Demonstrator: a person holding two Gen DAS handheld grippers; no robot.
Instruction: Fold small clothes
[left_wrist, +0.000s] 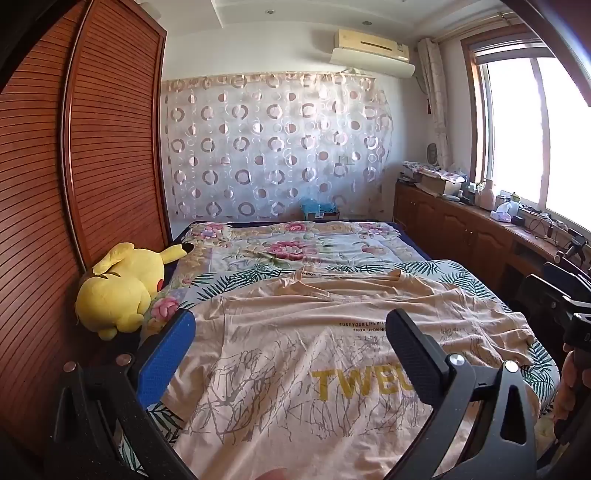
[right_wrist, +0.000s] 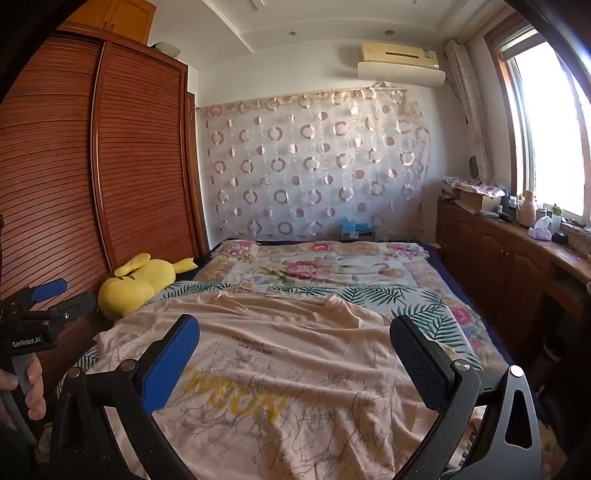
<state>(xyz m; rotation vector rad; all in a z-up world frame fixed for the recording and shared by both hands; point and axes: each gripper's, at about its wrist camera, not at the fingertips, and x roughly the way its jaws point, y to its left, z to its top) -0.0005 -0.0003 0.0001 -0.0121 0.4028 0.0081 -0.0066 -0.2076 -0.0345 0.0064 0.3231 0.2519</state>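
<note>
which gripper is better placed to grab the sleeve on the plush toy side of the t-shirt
Left, probably. The left gripper hangs open over the t-shirt half nearest the yellow plush toy, its blue finger by that edge. The right gripper sits over the half toward the window.

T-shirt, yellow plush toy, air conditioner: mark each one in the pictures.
T-shirt (left_wrist: 295, 354): left wrist view, on its printed chest.
Yellow plush toy (left_wrist: 118, 291): left wrist view, on its body.
Air conditioner (right_wrist: 399, 55): right wrist view, on its front panel.
</note>
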